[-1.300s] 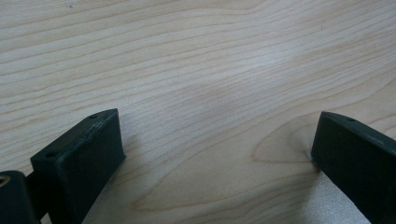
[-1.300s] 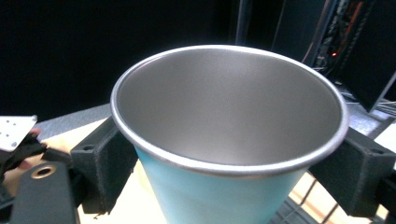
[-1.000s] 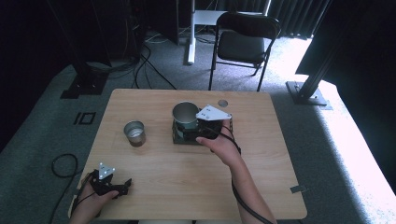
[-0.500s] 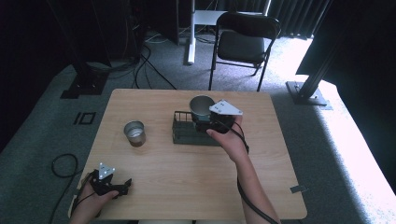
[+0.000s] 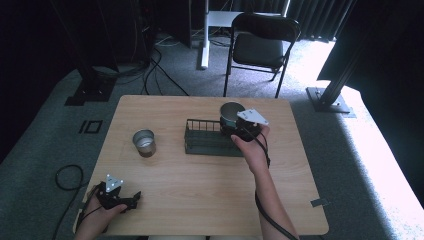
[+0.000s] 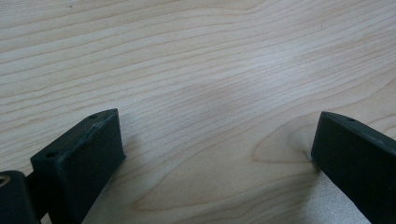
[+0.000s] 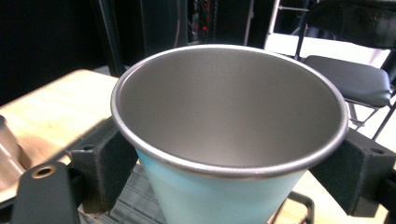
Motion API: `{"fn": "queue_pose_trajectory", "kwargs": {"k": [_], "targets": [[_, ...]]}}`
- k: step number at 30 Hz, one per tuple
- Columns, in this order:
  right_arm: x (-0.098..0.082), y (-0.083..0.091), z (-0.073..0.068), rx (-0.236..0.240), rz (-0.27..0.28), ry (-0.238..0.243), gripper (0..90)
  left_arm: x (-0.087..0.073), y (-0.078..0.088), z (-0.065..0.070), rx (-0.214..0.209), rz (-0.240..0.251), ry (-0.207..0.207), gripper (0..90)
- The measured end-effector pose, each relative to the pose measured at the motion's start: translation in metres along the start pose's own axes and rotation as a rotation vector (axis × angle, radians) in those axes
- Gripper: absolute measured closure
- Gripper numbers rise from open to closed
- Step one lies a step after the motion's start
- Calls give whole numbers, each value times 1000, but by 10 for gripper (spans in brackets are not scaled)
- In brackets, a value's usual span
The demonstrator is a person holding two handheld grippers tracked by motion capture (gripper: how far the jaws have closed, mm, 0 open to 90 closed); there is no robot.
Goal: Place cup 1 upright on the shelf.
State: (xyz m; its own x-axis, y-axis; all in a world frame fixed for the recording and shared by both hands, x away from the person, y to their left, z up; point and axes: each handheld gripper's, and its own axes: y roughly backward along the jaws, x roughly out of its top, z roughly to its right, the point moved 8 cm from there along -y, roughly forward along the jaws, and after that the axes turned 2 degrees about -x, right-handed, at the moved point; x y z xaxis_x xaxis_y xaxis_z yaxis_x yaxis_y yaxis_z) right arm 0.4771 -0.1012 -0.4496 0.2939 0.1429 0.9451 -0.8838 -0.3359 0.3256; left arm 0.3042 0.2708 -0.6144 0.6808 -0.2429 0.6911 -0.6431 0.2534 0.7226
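A rectangular table (image 5: pixel 200 200) of pale wood with a fine wavy grain is seen from above; on its far middle a dark wire rack (image 5: pixel 202 141), long and low, is laid with its long axis across the table; a round metal cup (image 5: pixel 231 116), pale blue outside and dull brushed steel inside, is held upright over the rack's right end, mouth up and flaring towards a rolled rim; a second steel cup (image 5: pixel 144 142) is stood upright to the left of the rack, apart from it. The right gripper (image 5: pixel 239 127) is carried on an outstretched forearm reaching forward from the near edge, its black blocky jaws closed against opposite sides of the cup (image 7: pixel 224 140) just under the rim. The left gripper (image 5: pixel 131 201) is rested low at the near left corner, its jaws spread wide over bare wood with nothing between them.
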Motion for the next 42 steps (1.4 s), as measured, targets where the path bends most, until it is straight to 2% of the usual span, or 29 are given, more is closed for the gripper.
{"fn": "queue_pose_trajectory", "kwargs": {"k": [5, 17, 21, 27, 31, 36, 37, 39, 42], "targets": [[-12, -6, 5, -23, -13, -35, 135, 0, 0, 0, 0, 0, 0, 28], [-38, -21, 11, -106, -43, -48, 136, 0, 0, 0, 0, 0, 0, 28], [-44, -24, 10, -107, -47, -67, 135, 0, 0, 0, 0, 0, 0, 28], [-49, -26, 7, -109, -45, -42, 135, 0, 0, 0, 0, 0, 0, 28], [-50, -25, 5, -99, -48, -48, 133, 0, 0, 0, 0, 0, 0, 28], [-54, -25, 5, -87, -88, -89, 119, 0, 0, 0, 0, 0, 0, 28], [-55, -25, 5, -76, -94, -111, 113, 0, 0, 0, 0, 0, 0, 28], [-54, -24, 5, -64, -85, -134, 113, 0, 0, 0, 0, 0, 0, 28], [-55, -22, 6, -63, -87, -127, 113, 0, 0, 0, 0, 0, 0, 28]]}}
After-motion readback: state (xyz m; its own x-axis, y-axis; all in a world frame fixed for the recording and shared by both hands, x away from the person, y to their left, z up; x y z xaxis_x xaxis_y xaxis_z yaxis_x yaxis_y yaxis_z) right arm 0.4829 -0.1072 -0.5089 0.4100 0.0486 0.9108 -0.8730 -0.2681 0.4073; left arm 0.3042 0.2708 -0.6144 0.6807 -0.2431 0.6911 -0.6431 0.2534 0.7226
